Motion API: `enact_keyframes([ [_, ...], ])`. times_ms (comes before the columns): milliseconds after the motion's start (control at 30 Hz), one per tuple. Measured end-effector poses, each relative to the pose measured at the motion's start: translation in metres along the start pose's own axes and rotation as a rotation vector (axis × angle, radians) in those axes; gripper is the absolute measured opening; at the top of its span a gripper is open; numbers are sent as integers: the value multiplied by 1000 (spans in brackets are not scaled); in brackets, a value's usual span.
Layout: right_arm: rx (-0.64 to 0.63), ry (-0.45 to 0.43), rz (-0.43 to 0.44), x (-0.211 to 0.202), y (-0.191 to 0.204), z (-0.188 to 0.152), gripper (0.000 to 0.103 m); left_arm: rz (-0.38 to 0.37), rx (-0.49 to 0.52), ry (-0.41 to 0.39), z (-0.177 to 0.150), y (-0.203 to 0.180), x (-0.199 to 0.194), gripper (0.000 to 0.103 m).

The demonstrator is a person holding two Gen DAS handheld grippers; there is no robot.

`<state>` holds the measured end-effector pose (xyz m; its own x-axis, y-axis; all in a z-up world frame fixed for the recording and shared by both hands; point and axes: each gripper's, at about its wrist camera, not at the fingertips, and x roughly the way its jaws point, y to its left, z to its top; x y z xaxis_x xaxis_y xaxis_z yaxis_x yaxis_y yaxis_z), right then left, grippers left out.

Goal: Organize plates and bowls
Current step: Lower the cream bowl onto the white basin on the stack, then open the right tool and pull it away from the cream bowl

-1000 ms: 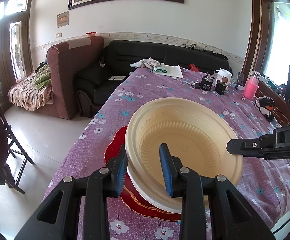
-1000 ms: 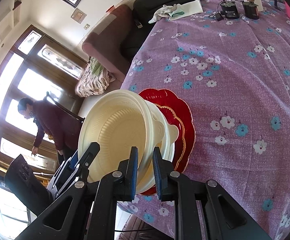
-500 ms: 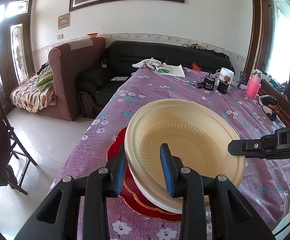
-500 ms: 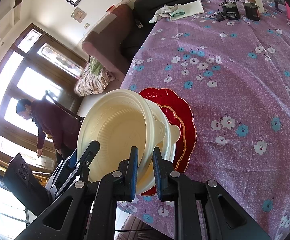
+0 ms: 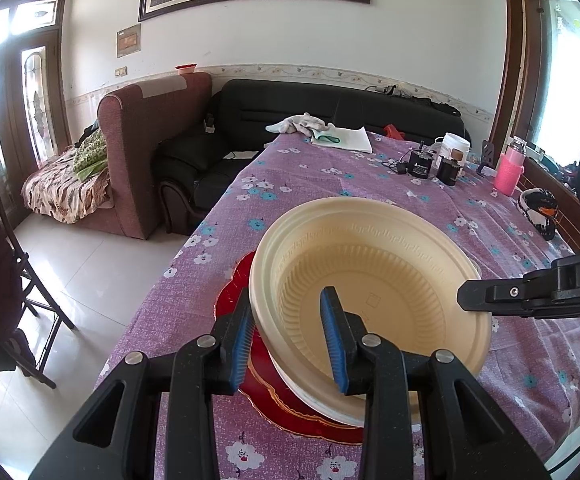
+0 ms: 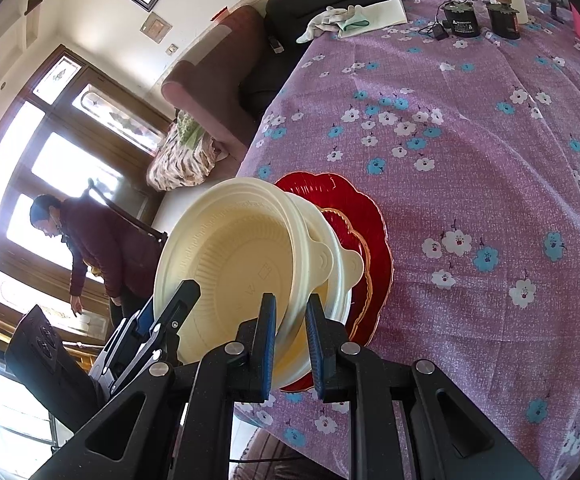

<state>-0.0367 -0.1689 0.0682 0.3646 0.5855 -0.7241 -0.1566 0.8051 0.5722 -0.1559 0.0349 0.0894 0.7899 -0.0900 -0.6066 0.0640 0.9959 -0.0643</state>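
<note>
A cream plastic bowl [image 5: 370,264] [image 6: 230,248] hangs tilted over a white bowl [image 5: 318,400] [image 6: 342,276]. The white bowl rests on stacked red plates [image 5: 234,280] [image 6: 322,188] with gold edging, near the table's left edge. My left gripper [image 5: 288,336] is shut on the cream bowl's near rim, one blue pad outside the wall and one inside. My right gripper [image 6: 290,336] is shut on the opposite rim; in the left wrist view its black tip [image 5: 466,300] reaches in from the right. In the right wrist view the left gripper [image 6: 170,312] shows at the bowl's lower left.
The table wears a purple flowered cloth [image 5: 370,184] [image 6: 470,140]. At its far end lie gloves and paper [image 5: 330,134], black jars [image 5: 422,166], a white cup [image 5: 456,148] and a pink bottle [image 5: 510,172]. A wooden chair [image 5: 6,264] stands left; a person [image 6: 90,248] bends near the windows.
</note>
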Motion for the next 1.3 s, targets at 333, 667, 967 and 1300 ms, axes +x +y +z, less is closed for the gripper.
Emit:
enact_keyframes([
  [333, -11, -3, -7, 0, 2, 0, 18, -1, 0, 1, 0, 0, 0, 32],
  [667, -18, -7, -7, -3, 2, 2, 19, -1, 0, 1, 0, 0, 0, 33],
  [967, -41, -22, -13, -9, 7, -1, 19, 6, -5, -7, -2, 2, 0, 38],
  [1300, -40, -22, -7, -11, 9, -5, 20, 9, -8, -11, -4, 4, -1, 44],
])
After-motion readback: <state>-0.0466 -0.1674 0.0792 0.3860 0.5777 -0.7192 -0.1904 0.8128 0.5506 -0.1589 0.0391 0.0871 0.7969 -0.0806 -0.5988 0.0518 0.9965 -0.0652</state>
